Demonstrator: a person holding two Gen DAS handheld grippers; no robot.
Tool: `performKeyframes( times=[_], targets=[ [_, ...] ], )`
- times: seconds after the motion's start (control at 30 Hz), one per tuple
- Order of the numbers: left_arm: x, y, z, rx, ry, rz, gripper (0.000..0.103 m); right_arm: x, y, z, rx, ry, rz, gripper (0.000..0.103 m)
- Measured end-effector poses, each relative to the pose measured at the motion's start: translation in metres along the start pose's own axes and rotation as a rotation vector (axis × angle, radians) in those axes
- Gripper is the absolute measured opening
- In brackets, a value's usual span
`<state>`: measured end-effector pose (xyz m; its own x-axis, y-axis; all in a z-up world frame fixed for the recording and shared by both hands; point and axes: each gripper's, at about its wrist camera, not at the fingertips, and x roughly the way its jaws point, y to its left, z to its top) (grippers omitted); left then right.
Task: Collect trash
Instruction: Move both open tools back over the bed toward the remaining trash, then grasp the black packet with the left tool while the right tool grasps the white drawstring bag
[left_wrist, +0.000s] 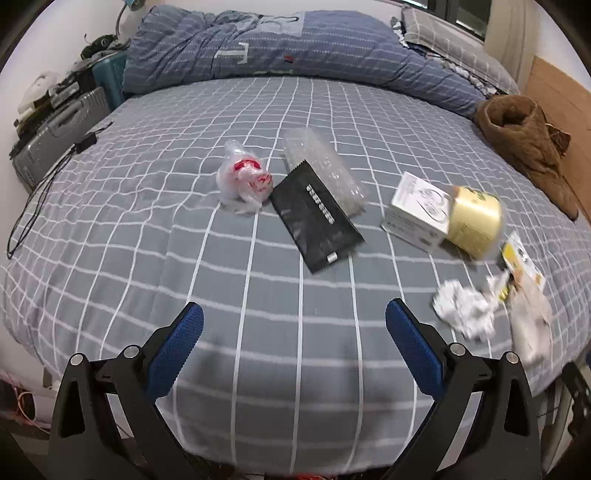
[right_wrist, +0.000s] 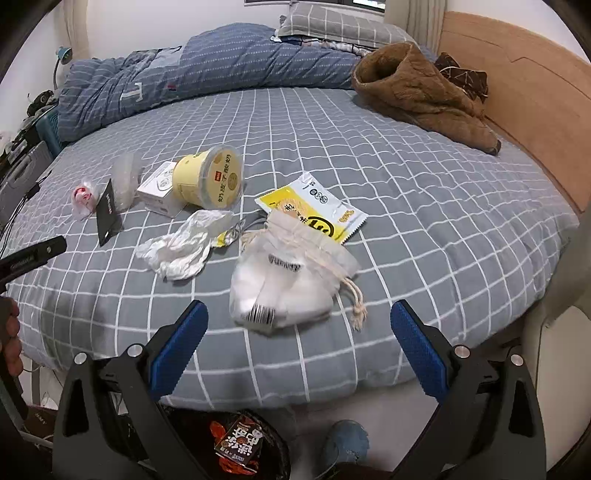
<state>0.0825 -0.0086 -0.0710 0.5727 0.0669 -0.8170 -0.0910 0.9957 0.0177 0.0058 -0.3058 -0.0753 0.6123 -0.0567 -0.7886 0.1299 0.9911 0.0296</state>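
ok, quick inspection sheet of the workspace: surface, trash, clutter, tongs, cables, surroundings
Surface: bed with grey checked sheet, wrinkled.
Trash: knotted plastic bag, black pouch lying partly over bubble wrap, white box touching yellow tub on its side, crumpled tissue, yellow wrapper, drawstring pouch.
Clutter: blue duvet, brown garment, pillow.
Tongs: left tongs open, empty; right tongs open, empty, above the bed's near edge.
Cables: black cable on the bed's left edge.
Surroundings: suitcase, headboard, bin with snack wrapper below the bed edge.
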Motion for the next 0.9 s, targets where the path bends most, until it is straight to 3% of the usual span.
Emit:
performKeyframes(
  times=[0.4, 0.63, 0.7, 0.83, 0.9],
  targets=[
    [0.075, -0.012, 0.047, -0.025, 0.058, 0.016, 0.097, 0.045, 0.005, 0.016, 0.013, 0.055, 0.017, 0.091],
    [0.107, -0.011, 0.057, -0.048, 0.083, 0.022, 0.096, 0.070, 0.006, 0.011, 0.029, 0.111, 0.054, 0.075],
    [0.119, -0.009, 0.058, -0.057, 0.119, 0.004, 0.089, 0.074, 0.008, 0.009, 0.025, 0.121, 0.059, 0.069],
    [0.125, -0.009, 0.058, -0.044, 0.117, 0.008, 0.085, 0.077, 0.009, 0.007, 0.019, 0.130, 0.073, 0.060],
    [0.127, -0.011, 0.058, -0.031, 0.116, 0.025, 0.075, 0.078, 0.008, 0.007, 0.025, 0.134, 0.080, 0.056]
  ],
)
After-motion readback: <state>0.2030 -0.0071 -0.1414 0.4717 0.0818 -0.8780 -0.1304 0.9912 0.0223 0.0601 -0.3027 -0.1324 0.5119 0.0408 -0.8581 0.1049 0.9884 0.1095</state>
